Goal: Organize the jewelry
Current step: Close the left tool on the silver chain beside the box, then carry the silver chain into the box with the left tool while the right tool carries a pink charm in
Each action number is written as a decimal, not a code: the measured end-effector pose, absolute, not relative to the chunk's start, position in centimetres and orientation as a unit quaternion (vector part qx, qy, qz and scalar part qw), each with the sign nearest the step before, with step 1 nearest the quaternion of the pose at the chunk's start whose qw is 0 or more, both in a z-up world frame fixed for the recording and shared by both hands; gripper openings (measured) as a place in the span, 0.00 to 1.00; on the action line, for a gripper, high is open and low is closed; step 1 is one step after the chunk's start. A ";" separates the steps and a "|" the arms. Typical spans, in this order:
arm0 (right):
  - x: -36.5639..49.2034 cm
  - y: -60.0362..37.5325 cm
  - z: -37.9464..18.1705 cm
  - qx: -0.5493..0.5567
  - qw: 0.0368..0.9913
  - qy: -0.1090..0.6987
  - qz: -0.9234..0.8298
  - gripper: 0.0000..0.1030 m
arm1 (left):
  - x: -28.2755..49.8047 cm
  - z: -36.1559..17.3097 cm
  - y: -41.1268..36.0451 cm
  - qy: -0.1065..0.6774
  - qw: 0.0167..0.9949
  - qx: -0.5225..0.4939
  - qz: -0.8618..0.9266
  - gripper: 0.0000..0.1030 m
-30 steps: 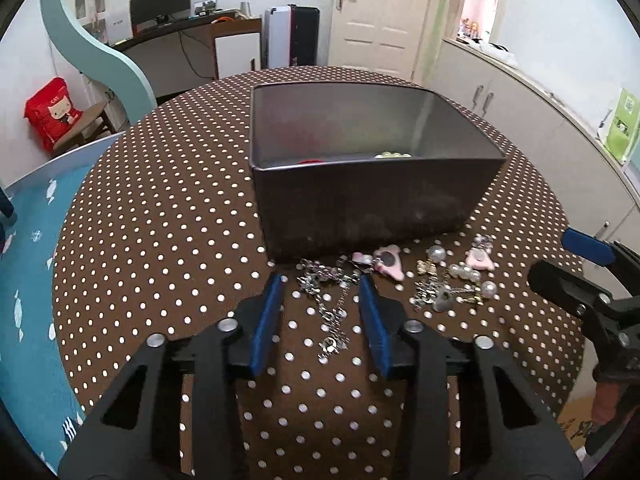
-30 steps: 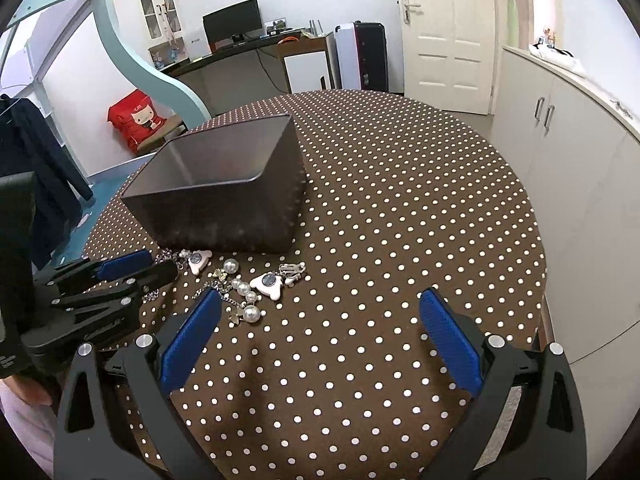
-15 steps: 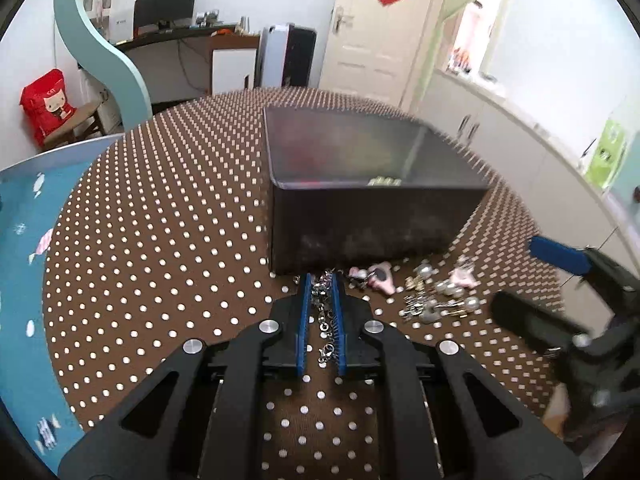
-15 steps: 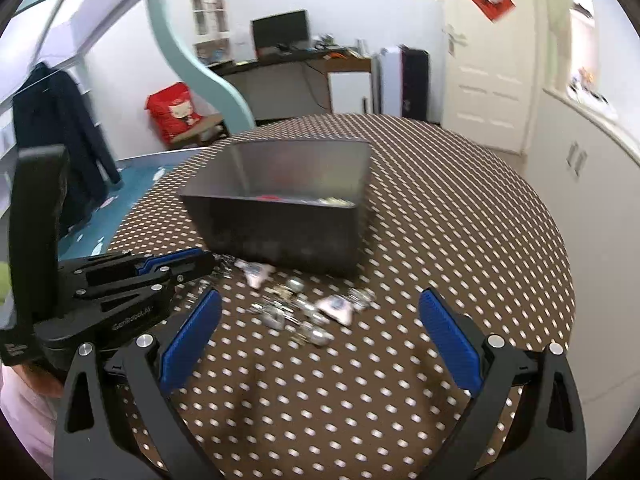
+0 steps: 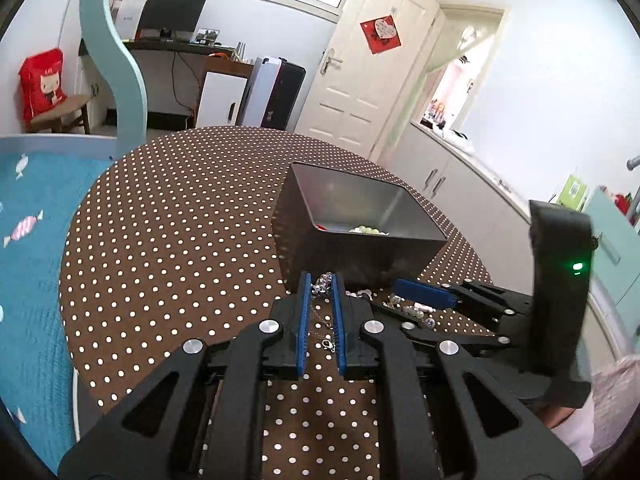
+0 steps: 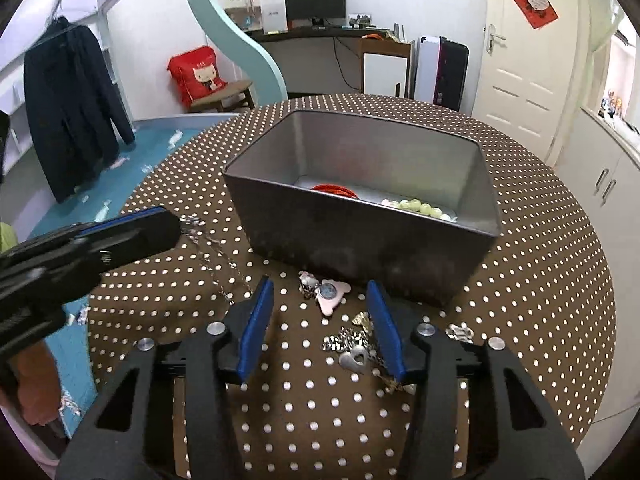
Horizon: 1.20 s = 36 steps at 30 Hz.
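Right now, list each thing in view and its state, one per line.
Left hand-held gripper: shut on silver chain.
Silver chain: lifted, dangling.
Right hand-held gripper: open, over loose jewelry.
Metal box: open, holding red bangle and bead bracelet.
Pink charm: on table.

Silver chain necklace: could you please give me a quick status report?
Left tool shut on silver chain necklace, lifted beside metal bin. Right tool open over loose jewelry. Nothing blocking.
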State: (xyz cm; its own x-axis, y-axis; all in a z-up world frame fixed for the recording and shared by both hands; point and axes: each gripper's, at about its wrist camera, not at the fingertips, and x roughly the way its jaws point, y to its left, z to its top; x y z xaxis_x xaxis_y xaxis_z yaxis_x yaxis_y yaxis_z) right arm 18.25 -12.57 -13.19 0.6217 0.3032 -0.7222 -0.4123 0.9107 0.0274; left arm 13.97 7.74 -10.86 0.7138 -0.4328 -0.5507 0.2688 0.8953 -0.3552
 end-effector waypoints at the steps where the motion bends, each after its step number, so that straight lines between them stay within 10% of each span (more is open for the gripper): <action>1: 18.5 -12.3 -13.5 -0.077 0.897 0.390 0.195 0.44 | 13.9 -11.0 7.9 0.326 0.918 -0.126 -0.190 0.10; 12: 19.1 -12.0 -14.4 -0.116 0.898 0.396 0.152 0.19 | 13.6 -11.5 8.5 0.325 0.914 -0.124 -0.209 0.10; 36: 16.8 -14.2 -9.8 -0.071 0.916 0.357 0.169 0.15 | 12.2 -3.7 7.9 0.243 0.938 -0.109 -0.223 0.10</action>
State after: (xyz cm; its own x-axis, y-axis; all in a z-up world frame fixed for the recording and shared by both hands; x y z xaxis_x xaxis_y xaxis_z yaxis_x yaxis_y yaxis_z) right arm 16.83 -14.21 -9.79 0.6889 0.2581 -0.6773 -0.3595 0.9331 -0.0101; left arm 12.18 7.87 -3.68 0.7824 -0.4711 -0.4073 0.3655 0.8769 -0.3122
